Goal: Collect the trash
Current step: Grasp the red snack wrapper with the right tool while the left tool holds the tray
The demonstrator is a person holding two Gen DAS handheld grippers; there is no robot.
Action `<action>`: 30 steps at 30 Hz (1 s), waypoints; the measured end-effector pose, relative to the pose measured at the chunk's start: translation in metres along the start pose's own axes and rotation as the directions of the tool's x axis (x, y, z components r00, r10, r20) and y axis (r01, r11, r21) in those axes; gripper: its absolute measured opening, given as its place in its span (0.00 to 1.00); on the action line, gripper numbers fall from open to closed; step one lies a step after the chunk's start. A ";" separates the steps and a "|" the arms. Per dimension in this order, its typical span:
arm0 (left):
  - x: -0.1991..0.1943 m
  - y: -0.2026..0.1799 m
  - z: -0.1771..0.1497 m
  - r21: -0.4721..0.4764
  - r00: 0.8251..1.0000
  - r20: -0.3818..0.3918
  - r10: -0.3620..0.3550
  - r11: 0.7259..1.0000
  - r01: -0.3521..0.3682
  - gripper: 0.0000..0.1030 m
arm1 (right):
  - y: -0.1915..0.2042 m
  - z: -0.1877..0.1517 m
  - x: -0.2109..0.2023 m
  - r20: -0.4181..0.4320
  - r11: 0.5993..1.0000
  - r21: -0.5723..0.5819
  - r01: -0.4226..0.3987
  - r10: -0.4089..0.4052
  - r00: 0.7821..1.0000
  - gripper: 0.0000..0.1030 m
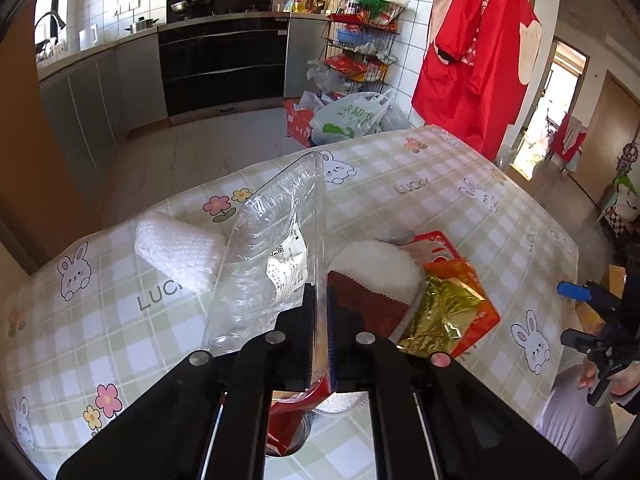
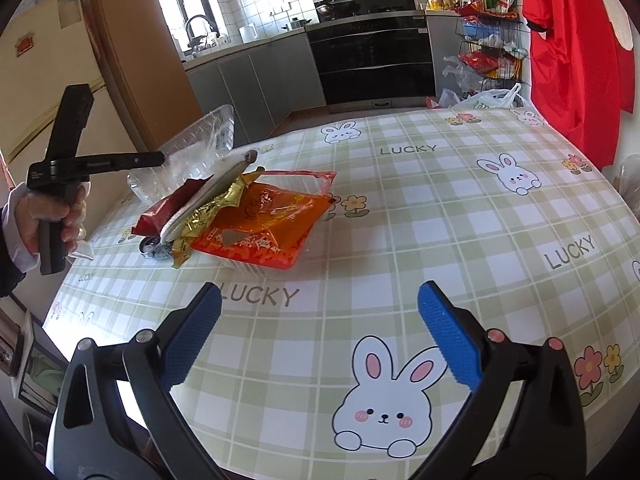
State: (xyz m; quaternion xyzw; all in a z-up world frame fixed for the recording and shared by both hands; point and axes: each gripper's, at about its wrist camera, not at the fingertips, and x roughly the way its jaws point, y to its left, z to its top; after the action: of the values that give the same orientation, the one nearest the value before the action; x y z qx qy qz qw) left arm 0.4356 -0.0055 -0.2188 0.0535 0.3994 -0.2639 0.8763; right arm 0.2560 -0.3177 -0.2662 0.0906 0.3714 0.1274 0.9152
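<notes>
The left gripper [image 1: 320,320] has its fingers closed on the edge of a clear plastic clamshell container [image 1: 272,248], held tilted above the tabletop [image 1: 440,184] at the centre of the left wrist view; a white printed label shows through its wall. The right gripper [image 2: 320,332], in the lower half of its own view, has its blue-padded fingers spread wide with nothing between them, hovering over bare checked cloth.

The collecting looks barely started. One piece is in hand, and no bin or bag for the trash shows near the tabletop, so nothing can be judged as disposed of. The rest lies in a loose heap at the centre left of the right wrist view: one orange snack bag [image 2: 264,224] lying over a shallow tray, one gold foil wrapper [image 2: 216,208], one dark red wrapper [image 2: 168,208], and one white padded pouch [image 2: 208,200] leaning across them. A small shiny object lies at the heap's lower edge; what it is I cannot tell. In the left wrist view one roll of bubble wrap [image 1: 180,252] lies at centre left, just beside the held container.

So the count is one container lifted and at least five pieces left on the tabletop. The free right gripper seems best placed to take the heap.
</notes>
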 end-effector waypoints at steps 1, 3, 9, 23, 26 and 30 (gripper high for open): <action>-0.007 -0.001 0.000 -0.009 1.000 0.017 -0.005 1.000 0.005 0.06 | 0.001 0.000 0.000 0.000 1.000 0.002 -0.003 0.003 1.000 0.94; -0.021 -0.004 -0.001 -0.013 0.999 0.052 -0.003 1.000 0.004 0.06 | 0.006 0.002 -0.002 0.002 1.000 -0.008 -0.007 0.007 1.000 0.94; -0.079 -0.005 -0.029 -0.085 0.984 0.176 0.038 0.996 -0.023 0.06 | 0.026 0.013 -0.004 0.010 0.998 -0.067 -0.021 0.022 1.000 0.87; -0.155 0.017 -0.144 -0.277 0.946 0.295 0.136 0.959 -0.051 0.06 | 0.111 0.084 0.069 -0.095 0.965 -0.095 -0.244 0.235 0.967 0.47; -0.161 0.023 -0.164 -0.332 0.937 0.311 0.159 0.942 -0.050 0.06 | 0.129 0.087 0.090 -0.130 0.959 -0.070 -0.273 0.263 0.956 0.43; -0.162 0.030 -0.183 -0.394 0.933 0.322 0.161 0.919 -0.022 0.06 | 0.137 0.088 0.115 -0.146 0.962 0.028 -0.273 0.274 0.950 0.37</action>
State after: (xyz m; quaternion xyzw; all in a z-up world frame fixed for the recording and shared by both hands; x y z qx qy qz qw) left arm 0.2401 0.1440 -0.2280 -0.1475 0.2790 -0.1440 0.9379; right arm 0.3749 -0.1595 -0.2439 0.1351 0.4230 0.2580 0.8581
